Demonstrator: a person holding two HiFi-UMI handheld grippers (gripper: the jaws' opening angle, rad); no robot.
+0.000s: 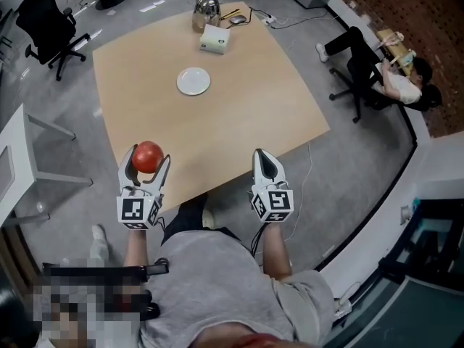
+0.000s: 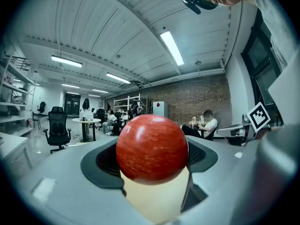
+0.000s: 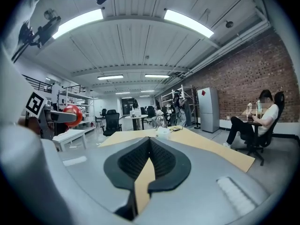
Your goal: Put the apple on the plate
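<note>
My left gripper [image 1: 148,159] is shut on a red apple [image 1: 147,156], held over the near left edge of the wooden table [image 1: 239,100]. In the left gripper view the apple [image 2: 152,148] fills the space between the two dark pads. A small white plate [image 1: 193,81] lies far ahead near the table's middle, with nothing on it. My right gripper [image 1: 264,162] hangs at the table's near edge, shut with nothing in it; its pads [image 3: 164,158] meet in the right gripper view. The apple [image 3: 72,114] also shows at that view's left.
At the table's far end stand a white box [image 1: 214,39], a metal kettle [image 1: 206,8] and a few small items. A black office chair [image 1: 48,22] is at far left. A person [image 1: 391,75] sits to the right of the table. A white desk [image 1: 14,165] is at left.
</note>
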